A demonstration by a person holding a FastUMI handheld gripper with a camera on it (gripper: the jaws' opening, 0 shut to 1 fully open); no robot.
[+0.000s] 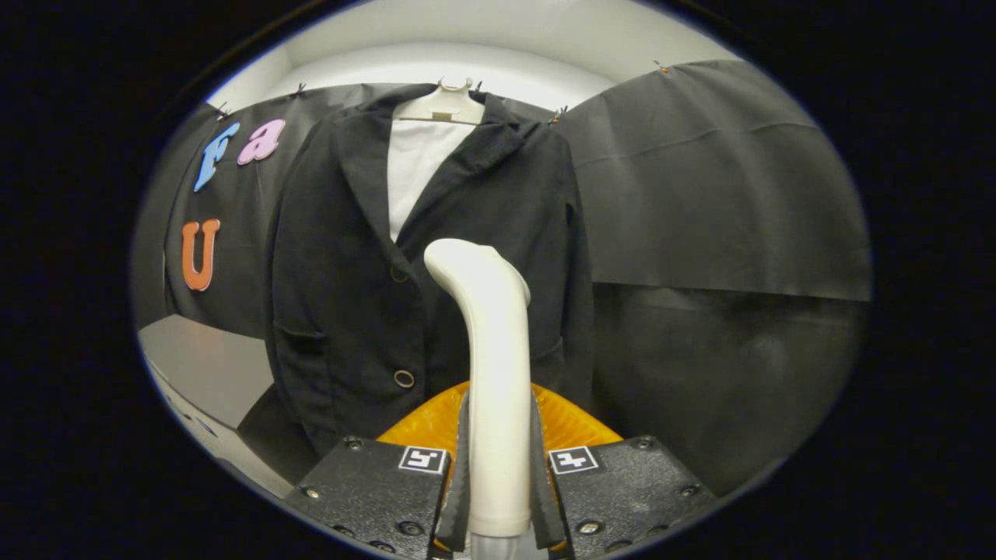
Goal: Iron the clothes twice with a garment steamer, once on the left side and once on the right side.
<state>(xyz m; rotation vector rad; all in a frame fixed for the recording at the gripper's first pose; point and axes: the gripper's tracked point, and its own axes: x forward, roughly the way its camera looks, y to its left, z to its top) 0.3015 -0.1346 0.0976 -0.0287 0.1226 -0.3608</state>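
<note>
1. Gripper (499,474) fingers clamped on the white garment steamer (494,373), one on each side of its handle.
2. Steamer upright between the fingers, curved head just ahead of the dark jacket (350,257).
3. Jacket on a white hanger (445,105) against the black booth wall, over a white shirt (416,167), buttoned.
4. Orange part (424,424) behind the steamer's handle.
5. Grey tabletop (206,369) beside the jacket's lower hem.

You've got smooth, semi-gloss plastic on the steamer (490,342), pinched between both fingers of the gripper (498,467). Jacket (350,295), frame centre: matt dark cloth w/ shiny buttons. Hanger (440,105) up top: smooth plastic.
</note>
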